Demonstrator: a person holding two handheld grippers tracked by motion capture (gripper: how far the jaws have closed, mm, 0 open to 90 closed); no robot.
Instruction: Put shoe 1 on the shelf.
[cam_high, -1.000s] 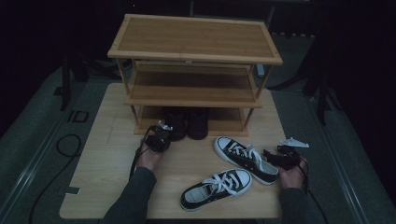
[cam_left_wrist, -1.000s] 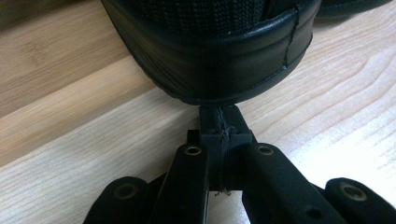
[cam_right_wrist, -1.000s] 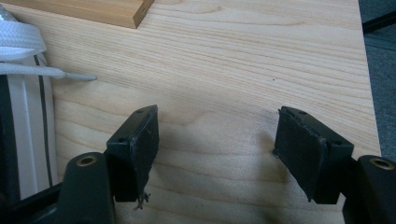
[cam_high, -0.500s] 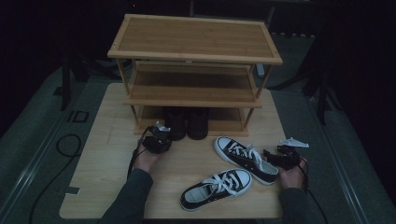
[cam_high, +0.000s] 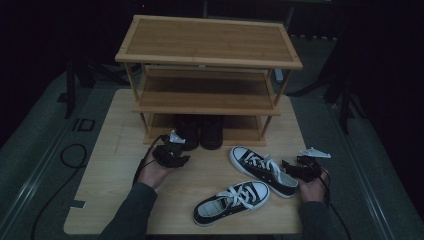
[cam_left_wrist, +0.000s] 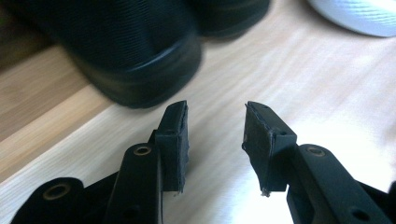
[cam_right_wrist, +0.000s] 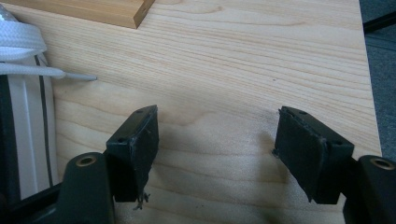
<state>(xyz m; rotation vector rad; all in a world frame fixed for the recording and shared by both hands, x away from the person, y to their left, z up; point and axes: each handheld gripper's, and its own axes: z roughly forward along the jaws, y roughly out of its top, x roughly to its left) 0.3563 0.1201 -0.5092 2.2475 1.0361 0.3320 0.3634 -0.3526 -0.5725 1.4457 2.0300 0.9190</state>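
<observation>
You look to have just set the black shoes (cam_high: 199, 131) on the rack's (cam_high: 210, 37) bottom shelf, at frame centre in the high view; your left gripper (cam_high: 170, 153) sits just before them, its jaws just opening and now apart with nothing between. Next, I'd judge, comes a sneaker (cam_high: 263, 170): the right gripper (cam_high: 296, 169), jaws wide and empty, waits just beside its heel at lower right; the other sneaker (cam_high: 233, 201) lies bottom centre. Black canvas, white laces and rubber toe caps; pale grained table (cam_high: 110, 195).
</observation>
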